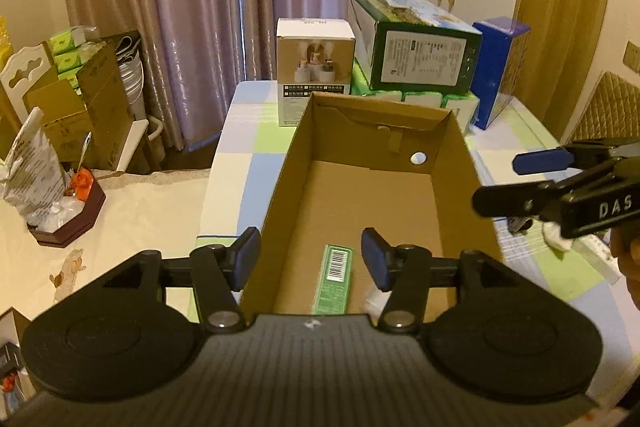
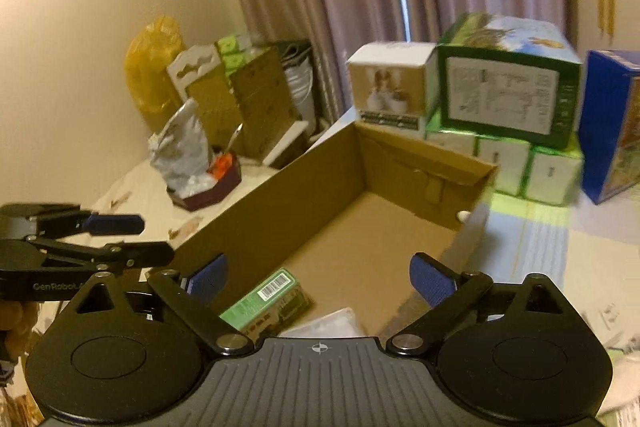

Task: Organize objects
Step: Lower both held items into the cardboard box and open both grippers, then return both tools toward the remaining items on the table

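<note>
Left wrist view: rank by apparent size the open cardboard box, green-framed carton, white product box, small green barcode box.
1. open cardboard box
2. green-framed carton
3. white product box
4. small green barcode box
The carton and product box sit farther back, so their true sizes are unsure.

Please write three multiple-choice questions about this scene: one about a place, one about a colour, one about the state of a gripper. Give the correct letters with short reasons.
1. Where does the green carton lie?
A. inside the cardboard box
B. on the white chair
C. on top of the blue box

2. What colour are the pads of the left hand-held gripper?
A. red
B. dark blue
C. yellow

3. What state is the right hand-held gripper in?
A. shut on the carton
B. shut on nothing
C. open

Key: 1 A, the carton rests on the box floor. 2 B, both pads show dark blue. 3 C, its fingers stand wide apart, holding nothing.
</note>
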### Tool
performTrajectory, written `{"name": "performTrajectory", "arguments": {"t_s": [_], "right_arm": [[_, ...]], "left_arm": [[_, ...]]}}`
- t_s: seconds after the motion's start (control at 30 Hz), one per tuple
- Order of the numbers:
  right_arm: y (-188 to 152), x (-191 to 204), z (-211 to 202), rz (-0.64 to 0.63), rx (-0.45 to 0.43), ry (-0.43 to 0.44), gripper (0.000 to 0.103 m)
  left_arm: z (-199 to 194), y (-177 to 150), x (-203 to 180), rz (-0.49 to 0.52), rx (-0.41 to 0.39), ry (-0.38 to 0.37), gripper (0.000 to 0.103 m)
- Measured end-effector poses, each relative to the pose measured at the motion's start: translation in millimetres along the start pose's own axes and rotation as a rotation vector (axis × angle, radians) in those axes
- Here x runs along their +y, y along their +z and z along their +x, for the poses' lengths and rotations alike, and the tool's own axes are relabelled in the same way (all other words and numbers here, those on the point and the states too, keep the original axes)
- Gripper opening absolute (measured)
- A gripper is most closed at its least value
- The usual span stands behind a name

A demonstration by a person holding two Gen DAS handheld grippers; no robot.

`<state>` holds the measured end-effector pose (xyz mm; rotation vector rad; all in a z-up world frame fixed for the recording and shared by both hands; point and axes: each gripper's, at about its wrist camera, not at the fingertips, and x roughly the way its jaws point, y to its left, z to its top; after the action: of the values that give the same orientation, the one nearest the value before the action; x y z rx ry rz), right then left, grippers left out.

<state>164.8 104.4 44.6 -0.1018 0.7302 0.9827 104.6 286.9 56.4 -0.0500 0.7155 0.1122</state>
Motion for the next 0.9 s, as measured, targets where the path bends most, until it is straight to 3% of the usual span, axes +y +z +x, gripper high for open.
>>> {"name": "performTrajectory", "arguments": {"t_s": [0.3,0.7,0.9], "right_arm": [[-47.3,-33.5,-99.7,0.073,-0.100,-0.132,0.101],[-155.8,-77.4,-234.5,0.199,-0.154,-0.350,0.101],[-199.0,-94.5,-282.2,0.268,-0.178,-0.464,0.101]], "left_arm": [[-44.3,-11.9,-40.0,-0.010,-0.053,-0.028,0.070],[-98.2,-32.0,-128.2,-0.004,-0.111,-0.102,0.099],[-109.3,-46.7,-175.2,0.015,-0.111,-0.164,0.102]]}}
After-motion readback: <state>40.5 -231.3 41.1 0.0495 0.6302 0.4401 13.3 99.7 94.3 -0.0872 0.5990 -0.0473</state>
